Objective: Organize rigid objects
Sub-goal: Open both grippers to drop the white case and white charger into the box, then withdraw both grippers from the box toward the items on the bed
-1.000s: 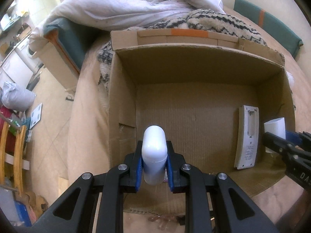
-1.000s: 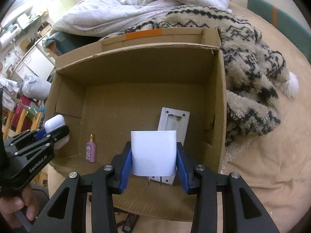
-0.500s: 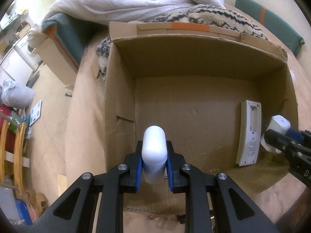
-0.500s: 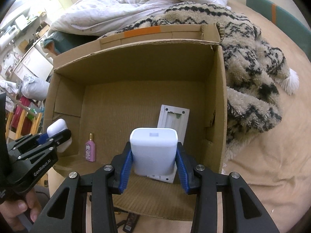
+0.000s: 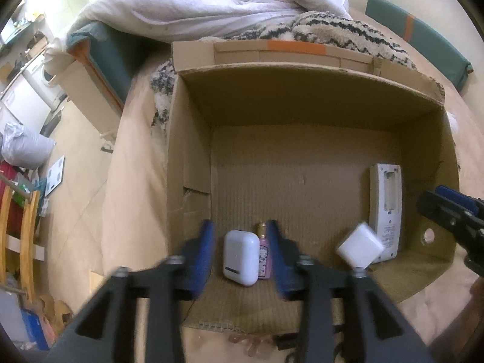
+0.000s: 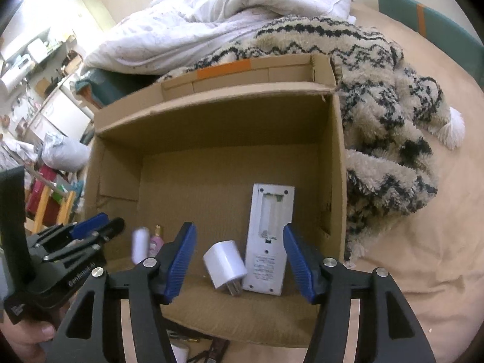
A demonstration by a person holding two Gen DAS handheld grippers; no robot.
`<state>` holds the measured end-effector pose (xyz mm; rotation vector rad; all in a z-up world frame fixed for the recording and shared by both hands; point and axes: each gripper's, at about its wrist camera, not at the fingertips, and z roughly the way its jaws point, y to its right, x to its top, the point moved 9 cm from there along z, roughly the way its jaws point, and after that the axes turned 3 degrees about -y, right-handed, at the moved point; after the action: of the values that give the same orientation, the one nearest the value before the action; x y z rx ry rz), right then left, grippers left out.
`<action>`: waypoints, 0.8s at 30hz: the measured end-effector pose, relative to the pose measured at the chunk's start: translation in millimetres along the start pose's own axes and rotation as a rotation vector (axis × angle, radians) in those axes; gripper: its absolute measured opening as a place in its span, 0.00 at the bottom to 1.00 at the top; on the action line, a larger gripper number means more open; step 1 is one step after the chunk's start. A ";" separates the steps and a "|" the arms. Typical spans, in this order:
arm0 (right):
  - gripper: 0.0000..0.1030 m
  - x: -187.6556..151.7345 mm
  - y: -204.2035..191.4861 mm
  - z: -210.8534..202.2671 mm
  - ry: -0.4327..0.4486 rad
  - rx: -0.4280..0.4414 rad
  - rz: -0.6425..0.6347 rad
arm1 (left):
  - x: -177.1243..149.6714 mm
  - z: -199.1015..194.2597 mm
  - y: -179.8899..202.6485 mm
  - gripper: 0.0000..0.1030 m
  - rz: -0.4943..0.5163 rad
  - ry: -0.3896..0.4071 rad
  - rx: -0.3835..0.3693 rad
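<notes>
An open cardboard box (image 5: 193, 157) (image 6: 338, 157) lies on the bed. My left gripper (image 5: 241, 251) is open, with a white earbud case (image 5: 241, 254) loose between its fingers at the box's near left, beside a small pink bottle (image 5: 263, 255). My right gripper (image 6: 239, 264) is open, with a white plug adapter (image 6: 224, 263) loose between its fingers, next to a white remote (image 6: 270, 236) lying back side up. The adapter (image 5: 358, 249) and the remote (image 5: 385, 208) also show in the left wrist view, and the earbud case (image 6: 139, 245) looks blurred in the right wrist view.
A black-and-cream fuzzy blanket (image 6: 387, 115) lies along the box's right side and a white duvet (image 5: 211, 3) is behind it. The bed's left edge drops to a floor with clutter (image 5: 27, 181). Small items (image 6: 208, 351) lie on the bed at the box's near edge.
Both grippers have opened. The earbud case left my left gripper and the plug adapter left my right gripper; both are now inside the box.
</notes>
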<state>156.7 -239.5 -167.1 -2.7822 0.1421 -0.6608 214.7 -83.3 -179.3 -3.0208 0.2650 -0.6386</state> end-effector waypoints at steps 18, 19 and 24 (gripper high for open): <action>1.00 14.6 0.0 -29.5 0.130 0.018 0.040 | 11.3 -29.9 -10.1 0.59 -0.039 0.089 -0.006; 1.00 14.7 0.7 -31.7 0.136 0.018 0.045 | 11.2 -32.0 -11.6 0.59 -0.043 0.089 -0.007; 1.00 13.2 -1.9 -46.5 0.172 0.041 0.079 | 9.4 -47.4 -22.7 0.59 -0.069 0.065 -0.040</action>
<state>147.4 -251.1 -121.1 -2.6631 0.2683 -0.8720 207.6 -62.9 -130.5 -3.0623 0.1790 -0.7473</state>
